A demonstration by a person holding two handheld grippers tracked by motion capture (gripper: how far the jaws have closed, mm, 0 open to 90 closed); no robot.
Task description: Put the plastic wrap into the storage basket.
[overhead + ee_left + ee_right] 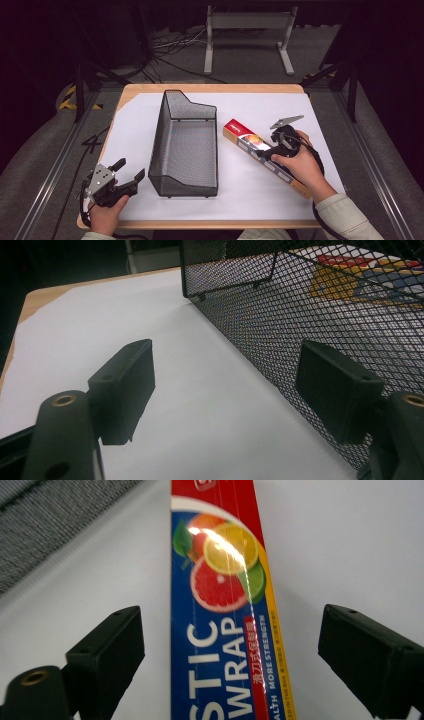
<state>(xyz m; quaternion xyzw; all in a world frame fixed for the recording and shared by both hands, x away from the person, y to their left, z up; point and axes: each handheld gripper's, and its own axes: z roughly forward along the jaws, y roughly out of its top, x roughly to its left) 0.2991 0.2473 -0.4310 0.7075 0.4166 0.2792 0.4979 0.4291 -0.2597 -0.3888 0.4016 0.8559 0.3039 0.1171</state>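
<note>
My right gripper (274, 148) hovers over long blue-and-red plastic wrap box (265, 156), fingers (105, 652) spread either side, not touching. Box lies flat on white surface (240, 190), right of black wire-mesh basket (185, 145). My left gripper (131, 173) near basket's left wall, fingers spread, empty.

Lay flat and aslant on the white-covered desk (150, 210): a long plastic wrap box (250, 143), red at the far end, blue with citrus pictures. Stood just left of it, apart: an empty black mesh basket (165, 135), upright.
</note>
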